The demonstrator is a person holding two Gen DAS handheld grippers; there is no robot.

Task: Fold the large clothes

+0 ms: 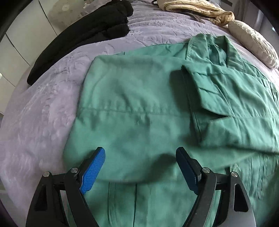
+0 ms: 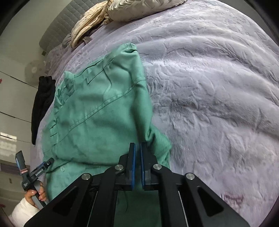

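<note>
A bed (image 2: 218, 87) covered in a lilac quilted spread fills both views, with white cupboard doors beyond it on one side and a padded headboard at the far end. A green shirt (image 1: 139, 104) lies across the spread, collar toward the pillows, one side and its sleeve already turned in over the body. The left gripper (image 1: 140, 167) hangs just above the near part of the shirt with its blue pads spread wide and nothing between them. The right gripper (image 2: 137, 162) has its pads drawn nearly together and appears to be pinching a fold of the shirt's right edge, which rises from the bed in a raised flap. The step in hand looks like the second side fold: carrying that right edge across to meet the part already folded. The next move calls for keeping the pinch firm while sweeping the flap over and laying it flat, with the left gripper free to pin or smooth the cloth. A black garment (image 1: 83, 38) lies near the bed's far left edge, and a cream quilt (image 2: 122, 12) is bunched by the headboard. No baskets, boxes or other containers show in either view.
</note>
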